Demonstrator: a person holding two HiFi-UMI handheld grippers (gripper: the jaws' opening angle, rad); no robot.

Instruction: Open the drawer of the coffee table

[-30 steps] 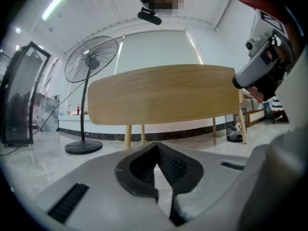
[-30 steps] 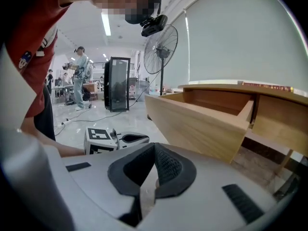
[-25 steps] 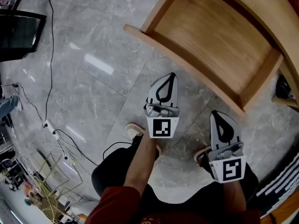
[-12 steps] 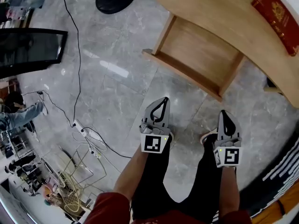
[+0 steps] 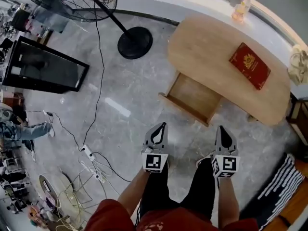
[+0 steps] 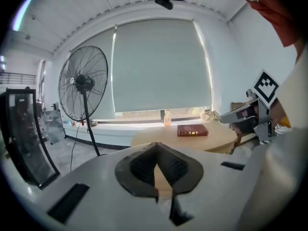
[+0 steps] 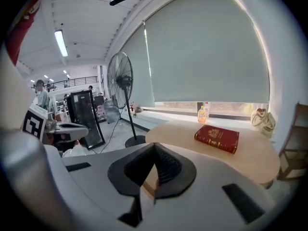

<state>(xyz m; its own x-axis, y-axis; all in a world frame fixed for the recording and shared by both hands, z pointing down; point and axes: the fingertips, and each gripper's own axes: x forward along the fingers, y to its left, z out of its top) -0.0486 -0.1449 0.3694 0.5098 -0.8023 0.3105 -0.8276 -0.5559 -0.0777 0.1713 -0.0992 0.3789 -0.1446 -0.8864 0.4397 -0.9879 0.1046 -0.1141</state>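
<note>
The oval wooden coffee table stands ahead of me, and its drawer is pulled out toward me with nothing inside. My left gripper and right gripper hang side by side well above the floor, short of the drawer. Both are shut with nothing between the jaws. In the left gripper view the table lies beyond the closed left gripper. The right gripper view shows the table past the closed right gripper.
A red book lies on the tabletop, a small bottle behind it. A standing fan and a dark screen are to the left, with cables and a power strip on the marble floor. A chair stands at the right.
Both grippers and the head view have risen away from the floor. The drawer, close below a second ago, is now far off with the whole table in view.
</note>
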